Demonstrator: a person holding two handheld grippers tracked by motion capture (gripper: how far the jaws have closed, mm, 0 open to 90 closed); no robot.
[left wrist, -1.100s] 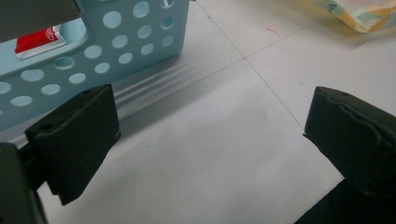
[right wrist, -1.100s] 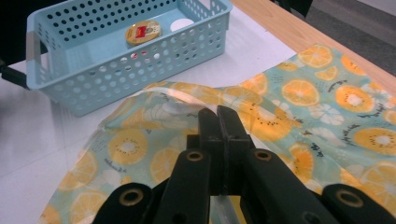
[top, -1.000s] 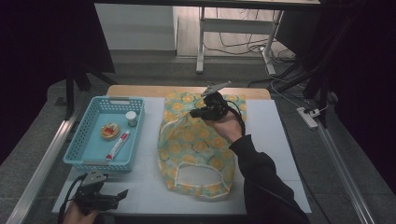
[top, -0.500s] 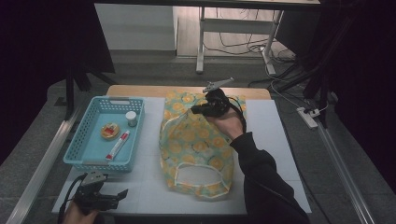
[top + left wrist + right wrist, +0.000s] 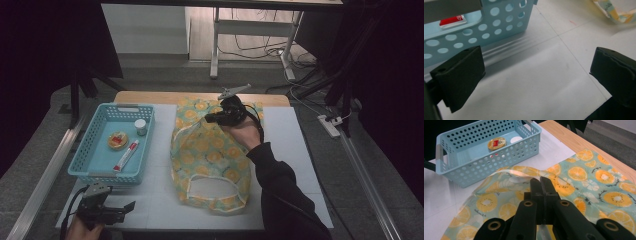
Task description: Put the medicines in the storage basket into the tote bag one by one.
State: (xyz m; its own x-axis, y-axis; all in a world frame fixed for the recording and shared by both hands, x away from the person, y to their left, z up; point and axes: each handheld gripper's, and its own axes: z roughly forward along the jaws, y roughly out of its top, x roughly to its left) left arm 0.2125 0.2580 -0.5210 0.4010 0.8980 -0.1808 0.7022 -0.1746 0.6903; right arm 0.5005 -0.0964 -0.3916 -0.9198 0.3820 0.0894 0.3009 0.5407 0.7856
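A fabric bag [image 5: 210, 155] printed with orange slices lies flat on the white table, its opening toward the near edge. My right gripper [image 5: 209, 119] hovers over the bag's far half, jaws pressed together. In the right gripper view the gripper [image 5: 541, 181] has a fold of the bag [image 5: 599, 177] rising to its tips and a pale strip caught between the jaws. My left gripper [image 5: 131, 205] rests at the near left corner of the table. Its jaws stand wide apart over bare table in the left gripper view [image 5: 536, 72], holding nothing.
A light blue perforated basket [image 5: 82, 160] stands left of the bag, holding a round tin [image 5: 117, 140], a small white jar [image 5: 141, 126] and a red and white tube [image 5: 126, 155]. The basket's wall [image 5: 499, 25] is just beyond my left jaws. A wooden strip [image 5: 150, 97] edges the far side.
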